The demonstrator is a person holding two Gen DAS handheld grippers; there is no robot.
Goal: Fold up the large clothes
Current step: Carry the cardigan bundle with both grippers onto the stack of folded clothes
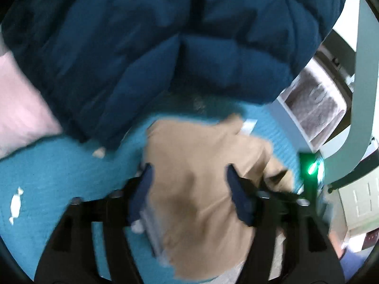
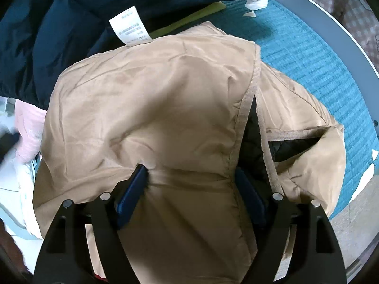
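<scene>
Left wrist view: left tool point(image 1: 188, 172) hanging released, fingers spread above tan jacket point(image 1: 201, 165) lying on teal bedspread point(image 1: 59, 172), navy puffer coat point(image 1: 165, 47) beyond.

Right wrist view: right tool point(image 2: 190, 172) released, fingers straddling tan jacket point(image 2: 154, 94); white care label point(image 2: 129, 26) sticking up.
</scene>
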